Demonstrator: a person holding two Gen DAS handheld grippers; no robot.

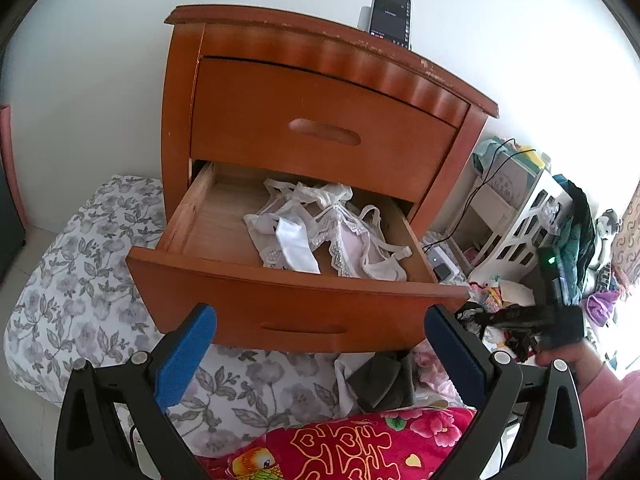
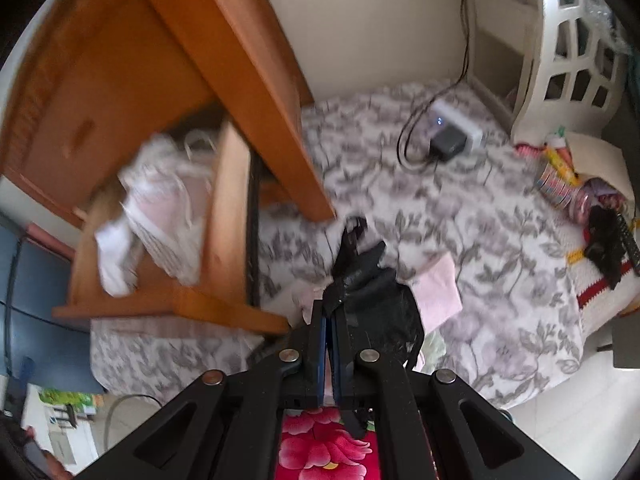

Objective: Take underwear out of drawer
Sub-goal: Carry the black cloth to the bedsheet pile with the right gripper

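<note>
Beside the open drawer (image 2: 168,300), black underwear (image 2: 372,284) pinched in right gripper (image 2: 329,320)

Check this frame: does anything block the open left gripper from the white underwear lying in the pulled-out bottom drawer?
Only the drawer's front panel, which rises between the left gripper and the white underwear. The drawer is open on top, so nothing visible covers the pile from above.

Drawer (image 1: 280,276) open-topped; closed drawer (image 1: 320,128) overhead

The left gripper (image 1: 320,340) gapes with both fingers spread wide, while the right gripper (image 2: 329,320) is clamped tight.
</note>
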